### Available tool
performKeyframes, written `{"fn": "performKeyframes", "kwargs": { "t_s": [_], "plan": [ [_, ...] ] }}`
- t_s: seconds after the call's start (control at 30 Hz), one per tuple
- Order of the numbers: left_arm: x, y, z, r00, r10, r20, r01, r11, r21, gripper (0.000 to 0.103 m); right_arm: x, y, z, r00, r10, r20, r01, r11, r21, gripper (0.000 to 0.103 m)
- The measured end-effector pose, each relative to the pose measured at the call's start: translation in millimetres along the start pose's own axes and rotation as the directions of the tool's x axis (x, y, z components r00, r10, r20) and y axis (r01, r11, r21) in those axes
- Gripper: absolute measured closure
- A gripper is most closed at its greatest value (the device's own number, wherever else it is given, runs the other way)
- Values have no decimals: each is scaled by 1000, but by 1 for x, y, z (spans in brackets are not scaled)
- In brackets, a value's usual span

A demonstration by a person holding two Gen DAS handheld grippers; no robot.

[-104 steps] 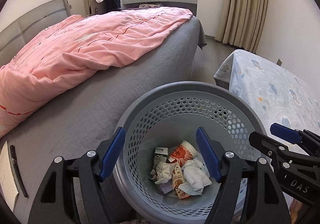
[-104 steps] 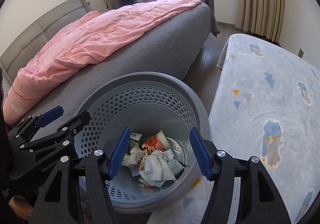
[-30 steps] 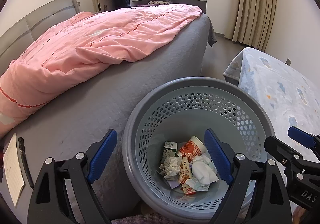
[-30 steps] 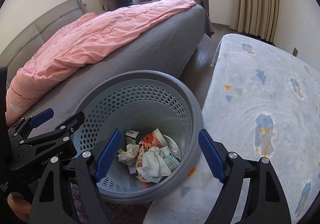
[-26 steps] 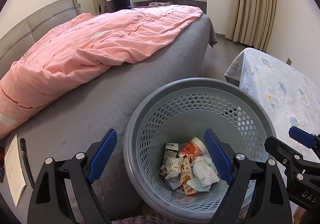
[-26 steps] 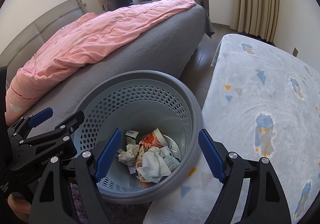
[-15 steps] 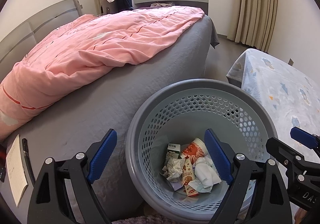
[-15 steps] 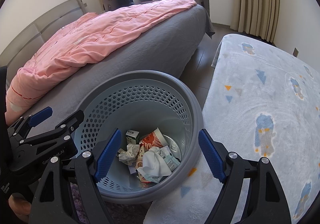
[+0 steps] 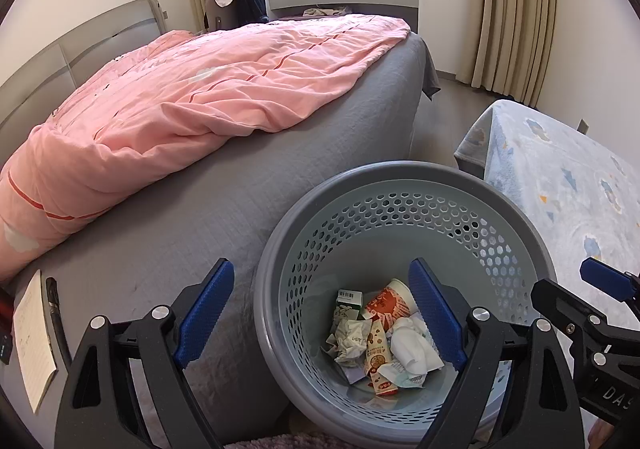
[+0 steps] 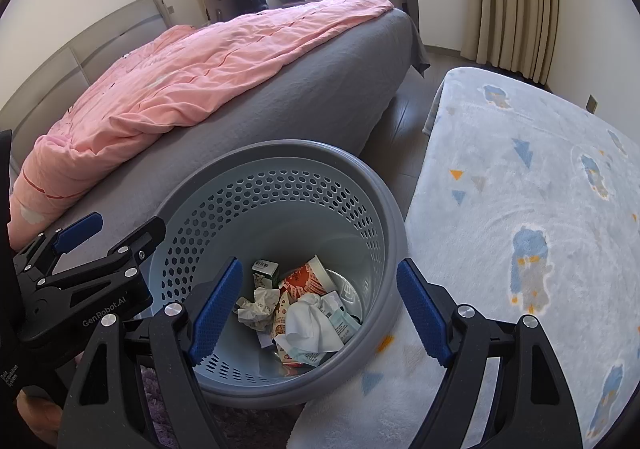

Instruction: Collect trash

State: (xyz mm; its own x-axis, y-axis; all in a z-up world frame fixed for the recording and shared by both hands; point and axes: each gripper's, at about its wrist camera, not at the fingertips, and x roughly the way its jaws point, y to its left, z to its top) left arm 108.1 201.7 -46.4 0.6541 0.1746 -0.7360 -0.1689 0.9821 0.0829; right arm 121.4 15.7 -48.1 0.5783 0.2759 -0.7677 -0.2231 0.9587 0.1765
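A grey perforated waste basket (image 9: 400, 177) stands on the floor beside the bed; it also shows in the right wrist view (image 10: 304, 157). Inside lie crumpled paper (image 9: 350, 341), a red-and-white paper cup (image 9: 386, 303), a small carton (image 9: 348, 301), snack wrappers and a white tissue (image 10: 308, 319). My left gripper (image 9: 320, 313) is open and empty, held above the basket's near left rim. My right gripper (image 10: 320, 307) is open and empty, above the basket's near side. Each gripper shows at the edge of the other's view.
A bed with a grey sheet (image 9: 224, 217) and a pink quilt (image 9: 208, 89) lies to the left. A light blue patterned blanket (image 10: 520, 185) lies to the right. A notepad and a pen (image 9: 32, 337) lie on the bed's near corner. Curtains and a window are at the back.
Both grippers have opened wider since 3.5 s ago. The left wrist view has drifted slightly left and up, so the basket sits further right. The trash has not moved.
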Motion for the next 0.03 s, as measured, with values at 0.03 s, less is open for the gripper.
{"fn": "performKeyframes", "kwargs": {
  "t_s": [0.03],
  "plan": [
    [0,0,0,1000,1,1,-1,1000,0,18,0,0,0,1000,0,-1,0,1000,0,25]
  ]
}}
